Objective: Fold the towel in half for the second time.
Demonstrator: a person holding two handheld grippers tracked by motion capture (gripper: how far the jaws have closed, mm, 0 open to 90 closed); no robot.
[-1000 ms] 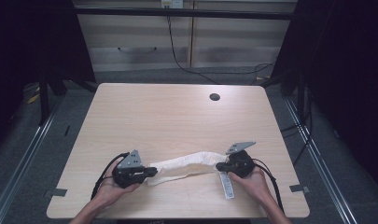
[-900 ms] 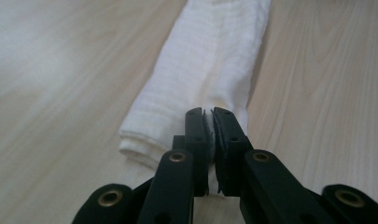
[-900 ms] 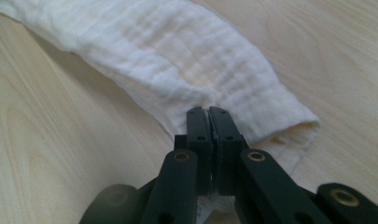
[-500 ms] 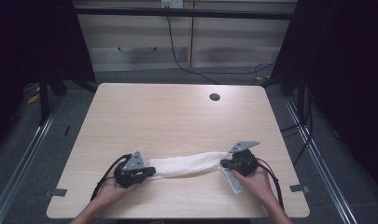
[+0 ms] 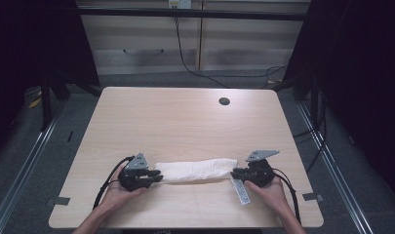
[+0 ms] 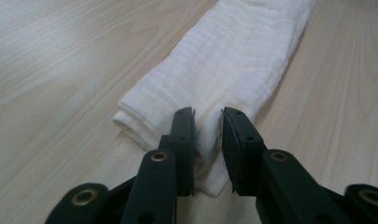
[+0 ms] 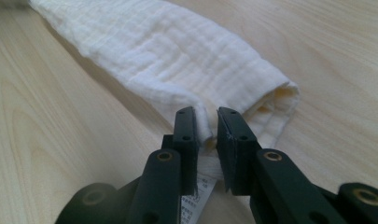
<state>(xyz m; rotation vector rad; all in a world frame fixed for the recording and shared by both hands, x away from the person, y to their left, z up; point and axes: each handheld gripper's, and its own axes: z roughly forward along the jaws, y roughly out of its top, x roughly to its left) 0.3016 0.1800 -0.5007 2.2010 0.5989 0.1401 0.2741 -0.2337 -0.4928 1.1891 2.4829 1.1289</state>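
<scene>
1. A white folded cloth [image 5: 195, 170], woven in a gauze-like texture, lies as a long narrow band across the near part of the worktop [image 5: 185, 122], running from side to side between the person's two hands.

2. The left tool [image 5: 153, 176] pinches the cloth's left end: in the left gripper view its jaws stand narrow with a fold of the fabric [image 6: 224, 70] bunched between them.

3. The right tool [image 5: 235, 172] grips the opposite end the same way; in the right gripper view the layered edge of the cloth [image 7: 186, 56] is caught between its nearly closed jaws.

4. Holding both ends at once appears meant to keep the band taut and straight, so the layers stay aligned for a further fold or a lift.

5. A white care label [image 5: 240, 189] trails from the cloth's right end and lies flat on the wood just beside the right hand [image 5: 270, 192]. It carries small print, also glimpsed under the jaws in the right gripper view, but too fine to read.

6. A round cable hole [image 5: 224, 101] marks the far side of the worktop, well apart from the work.
</scene>
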